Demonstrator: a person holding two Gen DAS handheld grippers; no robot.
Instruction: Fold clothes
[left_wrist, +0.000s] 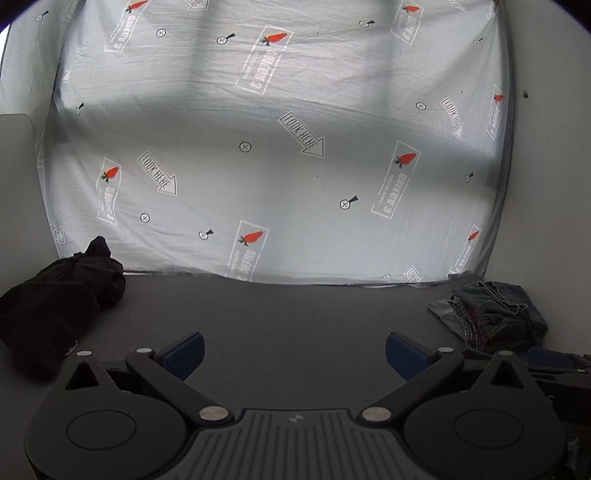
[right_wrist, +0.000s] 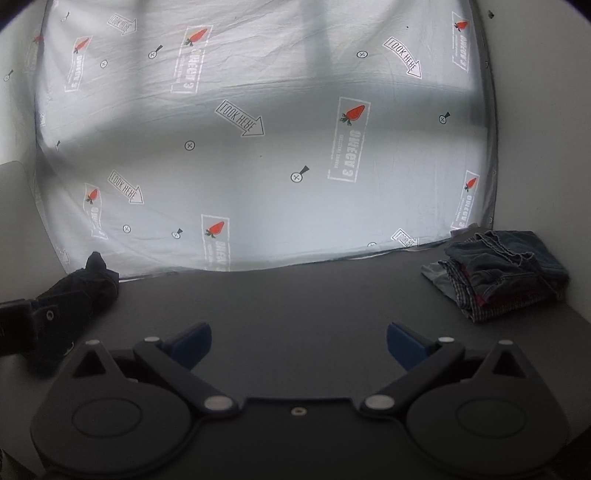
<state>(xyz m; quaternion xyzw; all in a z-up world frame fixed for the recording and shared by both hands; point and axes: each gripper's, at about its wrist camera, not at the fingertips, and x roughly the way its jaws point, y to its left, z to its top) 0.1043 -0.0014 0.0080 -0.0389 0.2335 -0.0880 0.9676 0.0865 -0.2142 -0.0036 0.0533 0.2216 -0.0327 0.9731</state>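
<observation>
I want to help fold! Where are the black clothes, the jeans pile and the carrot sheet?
black clothes (left_wrist: 59, 295), left wrist view, middle of heap
jeans pile (right_wrist: 506, 266), right wrist view, top denim
carrot sheet (right_wrist: 258, 177), right wrist view, plain middle

L tongs, R tongs: agape (prob. empty).

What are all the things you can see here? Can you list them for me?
Black garment: one, black, crumpled at the left edge of the table.
Pile of clothes: one heap, blue denim on top with checked and grey fabric beneath, at the right edge of the table.
Table: one, dark grey, bare in the middle.
Printed sheet: one, pale grey with red carrots and LOOK HERE arrows, hanging behind the table.
Left gripper: one, black with blue pads, open, holding nothing.
Right gripper: one, black with blue pads, open, holding nothing.
</observation>
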